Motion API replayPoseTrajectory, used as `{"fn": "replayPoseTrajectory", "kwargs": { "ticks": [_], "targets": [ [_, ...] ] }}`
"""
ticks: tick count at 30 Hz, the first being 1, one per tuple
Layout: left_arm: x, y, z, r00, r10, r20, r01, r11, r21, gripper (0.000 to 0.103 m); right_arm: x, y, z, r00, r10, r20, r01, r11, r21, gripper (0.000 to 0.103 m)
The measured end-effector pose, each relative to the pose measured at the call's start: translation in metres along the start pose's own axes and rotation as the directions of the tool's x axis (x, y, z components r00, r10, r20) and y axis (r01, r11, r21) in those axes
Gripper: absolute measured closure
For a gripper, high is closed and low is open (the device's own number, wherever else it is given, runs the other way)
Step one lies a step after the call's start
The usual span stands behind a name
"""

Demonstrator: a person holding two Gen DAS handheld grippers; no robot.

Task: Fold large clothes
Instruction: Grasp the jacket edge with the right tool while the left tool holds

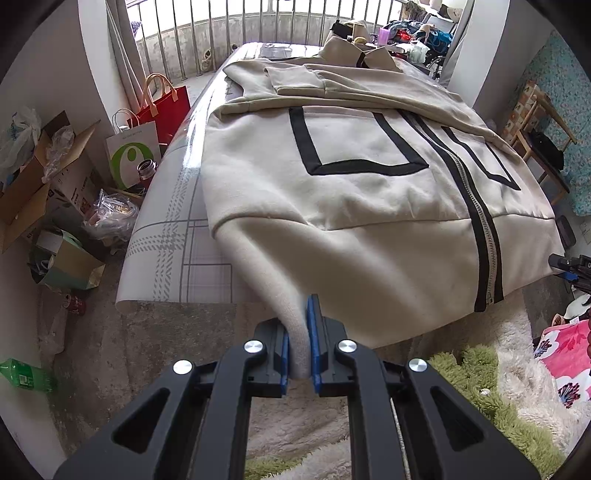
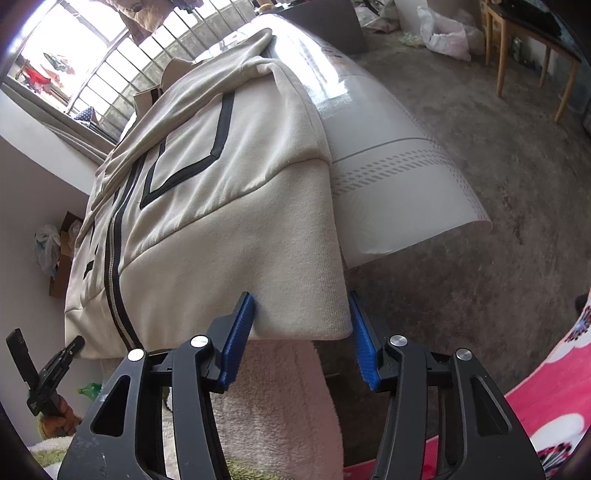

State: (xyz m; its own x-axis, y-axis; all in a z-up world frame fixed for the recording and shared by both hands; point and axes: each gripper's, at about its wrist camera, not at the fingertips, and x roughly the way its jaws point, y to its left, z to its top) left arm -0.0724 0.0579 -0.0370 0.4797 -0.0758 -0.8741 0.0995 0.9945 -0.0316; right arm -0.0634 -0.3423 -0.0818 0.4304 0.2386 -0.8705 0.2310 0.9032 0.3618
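Left hand-held gripper (image 1: 300,345) clamped on jacket (image 1: 369,192) hem corner

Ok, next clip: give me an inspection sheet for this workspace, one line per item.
Surface: table under a white patterned cover.
Job's things: beige zip jacket spread flat, hem hanging over the near edge.
Clutter: paper bags, cardboard boxes, green bottle on the floor.
Grippers: left gripper shut on the hem corner; right gripper open, fingers either side of the other corner.
Cables: nothing seen.
Surroundings: barred window, wooden chair, rugs.
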Motion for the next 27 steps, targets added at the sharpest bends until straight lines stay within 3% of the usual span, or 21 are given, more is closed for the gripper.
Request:
{"fn": "replayPoseTrajectory", "kwargs": {
  "ticks": [5, 8, 27],
  "targets": [
    [0.0, -0.002, 0.0, 1.0, 0.01, -0.005, -0.01, 1.0, 0.002, 0.094, -0.011, 0.005, 0.001, 1.0, -0.014, -0.007, 0.014, 0.999, -0.028, 0.087],
    [0.001, -0.002, 0.001, 1.0, 0.013, -0.007, -0.013, 1.0, 0.007, 0.094, -0.017, 0.007, 0.002, 1.0, -0.015, -0.008, 0.015, 0.999, -0.042, 0.093],
    [0.0, -0.004, 0.001, 1.0, 0.016, -0.005, -0.016, 1.0, 0.009, 0.094, -0.017, 0.025, 0.004, 0.997, -0.08, -0.002, 0.08, 0.991, -0.107, 0.093]
  ]
}}
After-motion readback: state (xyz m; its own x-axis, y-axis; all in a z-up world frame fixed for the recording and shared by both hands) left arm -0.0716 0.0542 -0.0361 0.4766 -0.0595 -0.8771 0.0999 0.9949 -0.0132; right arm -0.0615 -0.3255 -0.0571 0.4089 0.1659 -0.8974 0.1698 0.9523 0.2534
